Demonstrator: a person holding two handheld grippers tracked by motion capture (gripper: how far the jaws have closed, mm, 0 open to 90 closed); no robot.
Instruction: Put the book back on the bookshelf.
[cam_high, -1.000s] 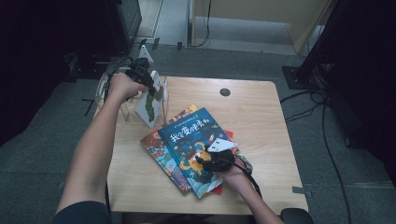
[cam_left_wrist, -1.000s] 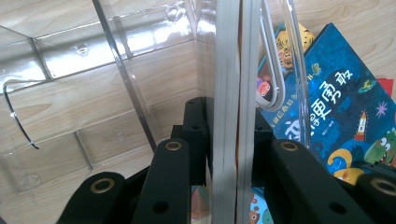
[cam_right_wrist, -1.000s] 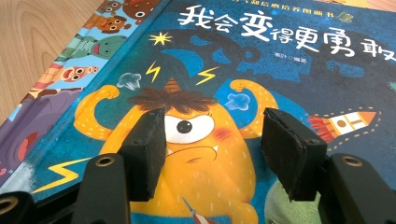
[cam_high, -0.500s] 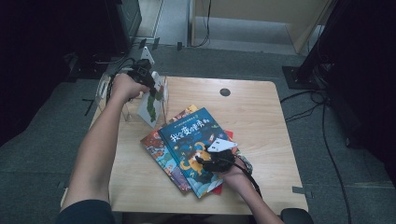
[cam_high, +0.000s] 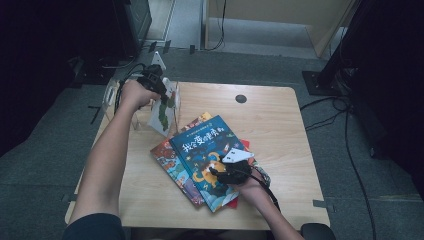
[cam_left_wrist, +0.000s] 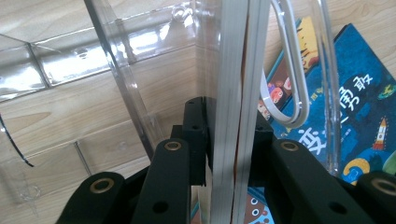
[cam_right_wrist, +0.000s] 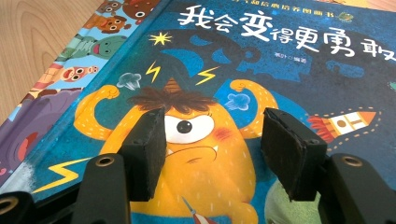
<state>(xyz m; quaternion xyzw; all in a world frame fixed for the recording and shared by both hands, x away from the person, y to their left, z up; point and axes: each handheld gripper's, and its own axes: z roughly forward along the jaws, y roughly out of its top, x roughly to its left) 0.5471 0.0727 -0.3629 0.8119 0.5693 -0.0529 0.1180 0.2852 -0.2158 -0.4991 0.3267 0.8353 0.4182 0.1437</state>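
Paper edges, pale and tightly stacked, fill the gap between the left hand-held gripper's jaws: it is clamped on a thin book held upright, edge-on to its camera. In the high view that book stands at the far left of the wooden tabletop, inside or right against a clear acrylic rack. Its transparent dividers rise just beside the pages, and a white wire loop stands on the other side.

The step in hand looks like seating this book in a slot of the rack. To do it well, I would keep the book vertical and parallel to the dividers, lower it until its bottom edge rests on the rack's floor, and only then ease the jaws apart; letting go early risks it tipping against the wire loop or sliding out.

Nearer the person, the right hand-held gripper rests low over the blue picture book that tops a fanned pile of books. Its jaws stand moderately apart on either side of the orange monster on the cover, pinching nothing. Holding it there steadies the pile; the blue book seems the likely next pick.
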